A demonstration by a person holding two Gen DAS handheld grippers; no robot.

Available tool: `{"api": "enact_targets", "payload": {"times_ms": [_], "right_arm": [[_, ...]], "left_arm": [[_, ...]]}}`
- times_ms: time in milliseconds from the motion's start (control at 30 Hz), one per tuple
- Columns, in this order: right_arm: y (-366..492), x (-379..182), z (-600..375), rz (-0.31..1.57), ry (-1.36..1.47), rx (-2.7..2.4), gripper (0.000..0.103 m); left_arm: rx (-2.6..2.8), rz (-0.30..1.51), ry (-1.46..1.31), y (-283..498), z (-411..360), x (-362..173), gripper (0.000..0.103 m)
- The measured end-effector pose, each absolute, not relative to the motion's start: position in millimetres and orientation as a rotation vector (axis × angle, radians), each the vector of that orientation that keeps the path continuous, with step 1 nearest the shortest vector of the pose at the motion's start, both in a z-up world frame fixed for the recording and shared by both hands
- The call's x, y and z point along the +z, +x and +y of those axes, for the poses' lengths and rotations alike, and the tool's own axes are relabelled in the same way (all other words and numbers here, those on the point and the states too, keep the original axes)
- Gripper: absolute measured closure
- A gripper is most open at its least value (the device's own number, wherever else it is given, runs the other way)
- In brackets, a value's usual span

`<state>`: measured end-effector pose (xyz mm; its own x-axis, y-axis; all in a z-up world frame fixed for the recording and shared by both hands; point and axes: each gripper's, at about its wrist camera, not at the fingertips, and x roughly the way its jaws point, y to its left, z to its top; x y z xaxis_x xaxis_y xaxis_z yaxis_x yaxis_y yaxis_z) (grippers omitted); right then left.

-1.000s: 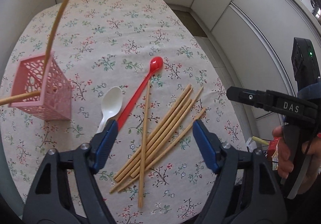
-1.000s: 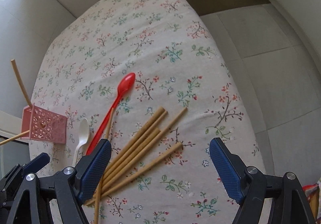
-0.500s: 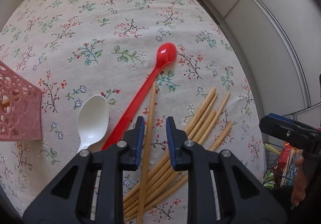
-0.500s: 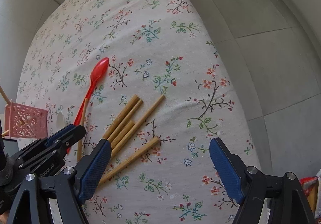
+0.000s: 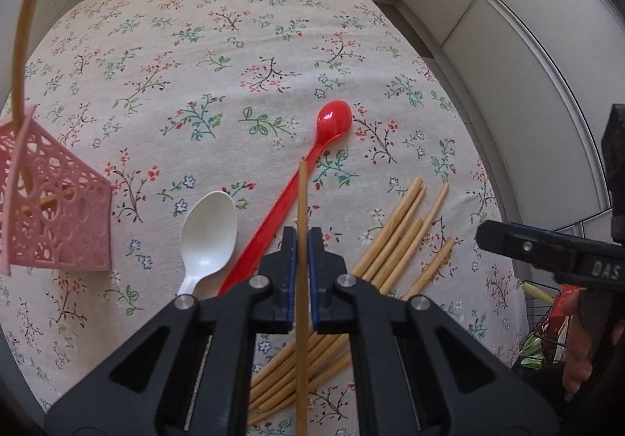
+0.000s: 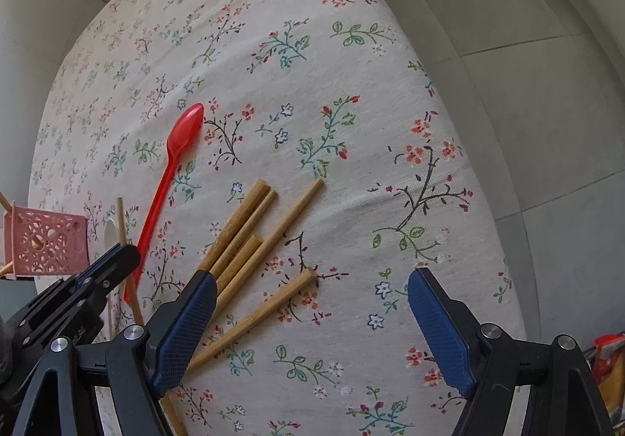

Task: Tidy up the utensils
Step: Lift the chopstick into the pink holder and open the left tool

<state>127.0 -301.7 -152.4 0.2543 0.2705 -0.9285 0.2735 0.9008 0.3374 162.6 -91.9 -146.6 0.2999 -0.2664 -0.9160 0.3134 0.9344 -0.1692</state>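
My left gripper points down at the floral table, its jaws closing until the blue pads press a thin light chopstick. Beside it lie a red long-handled spoon and a white spoon. A fan of several thicker bamboo chopsticks lies to the right. A pink lattice basket at the left holds two chopsticks. My right gripper hangs open over the near ends of the bamboo chopsticks, one of which lies between its jaws untouched. The left gripper shows at its lower left.
The tablecloth's right edge drops to a grey tiled floor. White cabinet fronts curve round the far side. A bag with colourful packets sits on the floor at the right, near a hand.
My left gripper came down over the thin chopstick and shut on it. My right gripper sank closer to the bamboo chopsticks and stayed open.
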Motion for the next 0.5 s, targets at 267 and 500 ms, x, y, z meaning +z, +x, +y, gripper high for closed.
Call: {"api": "enact_targets", "payload": {"times_ms": [267, 500], "right_arm": [[136.4, -179.6, -286.7, 1.422, 0.474, -0.035, 0.054], [139.2, -181.4, -265.5, 1.432, 0.459, -0.046, 0.064]], "left_arm": [[-0.443, 1.146, 0.068, 136.3, -76.3, -118.4, 0.096], [-0.458, 1.138, 0.075, 124.3, -61.2, -110.9, 0.096]]}}
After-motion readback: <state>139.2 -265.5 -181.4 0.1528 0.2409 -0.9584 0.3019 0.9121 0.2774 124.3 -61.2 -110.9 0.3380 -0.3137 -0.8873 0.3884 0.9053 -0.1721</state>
